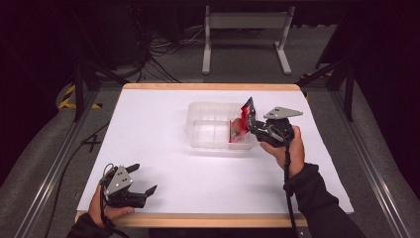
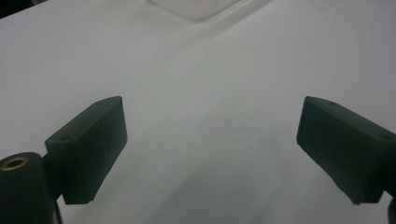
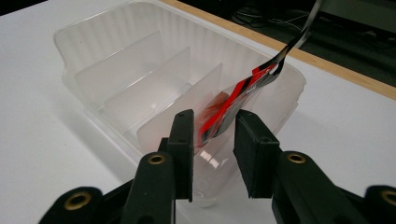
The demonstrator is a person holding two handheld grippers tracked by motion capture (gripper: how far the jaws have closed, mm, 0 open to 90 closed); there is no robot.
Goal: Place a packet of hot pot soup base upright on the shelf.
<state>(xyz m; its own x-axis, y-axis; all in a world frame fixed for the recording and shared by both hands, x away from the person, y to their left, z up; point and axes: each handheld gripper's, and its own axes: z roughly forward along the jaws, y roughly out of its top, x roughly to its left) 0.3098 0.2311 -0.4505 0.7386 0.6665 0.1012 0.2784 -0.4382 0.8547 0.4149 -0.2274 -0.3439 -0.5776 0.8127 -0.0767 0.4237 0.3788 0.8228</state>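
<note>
High view: the right gripper [image 1: 246, 115] holds a red snack packet [image 1: 238, 130] over the right end compartment of a clear divided tray [image 1: 208, 106] on a white table [image 1: 148, 139]; the left gripper [image 1: 142, 179] rests near the front edge. Left gripper view: jaws wide apart over bare table. Right gripper view: jaws clamp the packet [image 3: 224, 109] above the tray's end compartment.

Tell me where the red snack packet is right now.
The red snack packet stands in the rightmost compartment of the clear tray, between the right gripper jaws, right of centre in the high view.
</note>
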